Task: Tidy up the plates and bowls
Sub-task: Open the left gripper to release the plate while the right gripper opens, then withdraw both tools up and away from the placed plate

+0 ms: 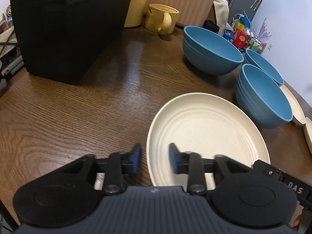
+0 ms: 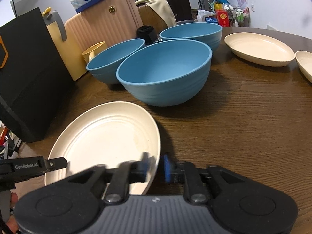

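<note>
A cream plate (image 1: 206, 130) (image 2: 105, 136) lies flat on the brown wooden table (image 1: 87, 107). My left gripper (image 1: 155, 159) straddles its left rim, open, with the pads standing off the rim. My right gripper (image 2: 156, 166) straddles the opposite rim, also open, with a gap on each side of the edge. Three blue bowls stand behind the plate: a near one (image 2: 163, 72) (image 1: 263, 97), a left one (image 2: 115, 58) (image 1: 210, 48) and a far one (image 2: 191, 31) (image 1: 263, 66). Two more cream plates (image 2: 257, 46) (image 2: 304, 62) rest at the right.
A tall black box (image 1: 68, 29) (image 2: 29, 78) stands at the left of the table. A yellow mug (image 1: 161, 18) and a pink ribbed suitcase (image 2: 101, 25) are behind the bowls. Bare tabletop (image 2: 243, 126) stretches right of the near plate.
</note>
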`<state>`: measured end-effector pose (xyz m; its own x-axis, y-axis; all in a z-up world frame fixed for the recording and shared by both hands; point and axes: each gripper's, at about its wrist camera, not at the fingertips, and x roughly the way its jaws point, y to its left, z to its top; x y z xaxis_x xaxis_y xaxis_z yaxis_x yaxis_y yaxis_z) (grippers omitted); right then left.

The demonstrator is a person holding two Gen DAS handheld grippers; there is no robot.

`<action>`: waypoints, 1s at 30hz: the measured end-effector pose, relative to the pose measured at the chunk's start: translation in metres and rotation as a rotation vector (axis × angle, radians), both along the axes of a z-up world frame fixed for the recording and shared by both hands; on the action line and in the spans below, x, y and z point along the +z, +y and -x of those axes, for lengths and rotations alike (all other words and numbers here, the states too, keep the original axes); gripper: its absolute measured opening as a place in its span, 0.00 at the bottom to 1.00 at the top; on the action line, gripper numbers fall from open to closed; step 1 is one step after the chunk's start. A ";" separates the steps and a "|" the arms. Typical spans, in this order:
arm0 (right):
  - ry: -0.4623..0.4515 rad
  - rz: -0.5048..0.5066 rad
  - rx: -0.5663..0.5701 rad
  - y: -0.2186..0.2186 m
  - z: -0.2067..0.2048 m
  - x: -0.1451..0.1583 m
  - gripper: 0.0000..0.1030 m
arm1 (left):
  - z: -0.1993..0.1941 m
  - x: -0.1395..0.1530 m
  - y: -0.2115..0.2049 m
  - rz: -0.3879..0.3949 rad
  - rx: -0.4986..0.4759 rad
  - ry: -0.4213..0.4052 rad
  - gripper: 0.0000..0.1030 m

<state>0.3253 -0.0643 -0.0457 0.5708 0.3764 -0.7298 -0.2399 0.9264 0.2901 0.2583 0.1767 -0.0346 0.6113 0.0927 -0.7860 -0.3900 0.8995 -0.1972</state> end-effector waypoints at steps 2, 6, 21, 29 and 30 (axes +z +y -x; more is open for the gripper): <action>-0.014 -0.003 -0.012 -0.003 0.002 0.003 0.57 | 0.002 0.003 0.000 -0.009 0.004 -0.011 0.47; -0.027 -0.024 -0.017 -0.010 0.004 0.010 0.75 | 0.008 0.011 0.000 -0.022 0.011 -0.038 0.82; -0.041 -0.019 0.006 -0.024 0.033 0.035 0.98 | 0.036 0.041 -0.021 -0.093 -0.019 -0.097 1.00; -0.052 -0.012 0.014 -0.030 0.050 0.046 1.00 | 0.055 0.050 -0.031 -0.102 -0.029 -0.111 1.00; -0.056 -0.012 0.015 -0.031 0.053 0.047 1.00 | 0.058 0.051 -0.033 -0.102 -0.032 -0.113 1.00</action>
<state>0.2720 -0.0955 0.0015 0.6051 0.3937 -0.6920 -0.2701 0.9192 0.2867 0.2007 0.1441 0.0163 0.6990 0.1478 -0.6997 -0.3416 0.9286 -0.1451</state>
